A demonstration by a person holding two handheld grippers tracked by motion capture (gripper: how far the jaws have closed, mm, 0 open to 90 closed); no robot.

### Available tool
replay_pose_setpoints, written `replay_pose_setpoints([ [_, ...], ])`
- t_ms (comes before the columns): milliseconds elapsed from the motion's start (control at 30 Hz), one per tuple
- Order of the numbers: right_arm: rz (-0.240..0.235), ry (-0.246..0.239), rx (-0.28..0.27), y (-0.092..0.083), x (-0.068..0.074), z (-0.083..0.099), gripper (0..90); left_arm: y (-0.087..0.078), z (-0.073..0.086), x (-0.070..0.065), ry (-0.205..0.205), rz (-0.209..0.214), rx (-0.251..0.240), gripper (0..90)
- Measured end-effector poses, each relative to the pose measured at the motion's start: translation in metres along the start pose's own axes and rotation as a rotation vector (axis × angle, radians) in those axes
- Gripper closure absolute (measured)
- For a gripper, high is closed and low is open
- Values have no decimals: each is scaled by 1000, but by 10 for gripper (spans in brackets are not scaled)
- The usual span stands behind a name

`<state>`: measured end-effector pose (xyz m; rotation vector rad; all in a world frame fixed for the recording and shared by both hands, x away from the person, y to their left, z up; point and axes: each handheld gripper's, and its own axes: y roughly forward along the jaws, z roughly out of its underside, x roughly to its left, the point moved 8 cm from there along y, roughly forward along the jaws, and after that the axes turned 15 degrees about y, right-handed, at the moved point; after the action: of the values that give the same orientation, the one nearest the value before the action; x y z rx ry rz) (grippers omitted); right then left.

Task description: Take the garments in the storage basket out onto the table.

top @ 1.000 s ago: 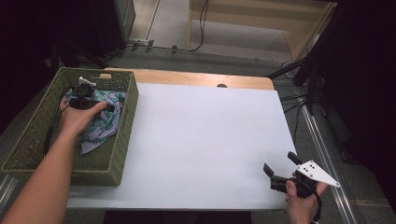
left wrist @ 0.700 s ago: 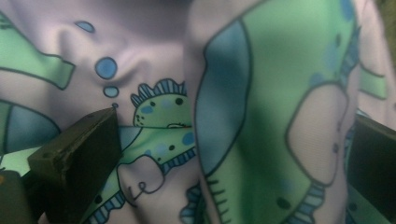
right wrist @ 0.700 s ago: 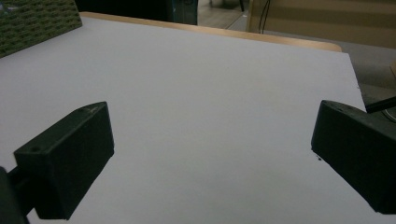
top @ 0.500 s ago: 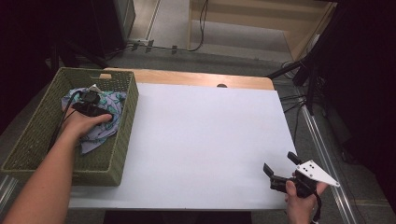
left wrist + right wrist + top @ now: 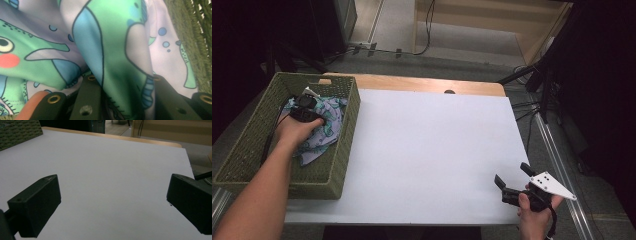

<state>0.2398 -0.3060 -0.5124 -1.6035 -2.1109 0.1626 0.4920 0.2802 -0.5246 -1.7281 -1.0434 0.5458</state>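
Patterned cloth (image 5: 112, 50), no writing, green basket (image 5: 343, 150)

1. Your cloth (image 5: 110, 50) is printed pale lilac, with mint-green and sky-blue cartoon shapes outlined in dark lines, small blue bubbles and one coral-pink spot.
2. Your basket (image 5: 343, 150) is woven olive green.
3. Your table (image 5: 432, 150) has a plain white top, with a light wood strip along its far edge.
4. Your right gripper (image 5: 513, 180) is black and carries a pale grey plate; your left gripper (image 5: 122, 100) has black jaws with brass-coloured eyelets.
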Motion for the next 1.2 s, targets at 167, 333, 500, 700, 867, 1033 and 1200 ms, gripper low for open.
replay_pose_setpoints([
  [167,-2,-2,-1,0,0,0,0,-12,-11,-2,-24,-6,-108,749],
  [333,-2,-4,-8,-1,1,-1,0,-25,-20,-4,-34,-2,-206,753],
  [500,-2,-1,-8,-1,1,-1,0,-43,-27,-4,-36,-41,-304,754],
  [700,-4,-3,-12,-1,2,-2,0,-65,-34,-5,-59,-98,-443,754],
  [867,-5,-1,-14,-1,3,-2,0,-78,-35,-3,-107,-144,-513,754],
  [1033,-8,-1,-14,-1,3,-2,0,-87,-33,2,-147,-195,-545,754],
  [1200,-9,-2,-15,-1,3,-2,0,-96,-32,6,-168,-230,-586,754],
])
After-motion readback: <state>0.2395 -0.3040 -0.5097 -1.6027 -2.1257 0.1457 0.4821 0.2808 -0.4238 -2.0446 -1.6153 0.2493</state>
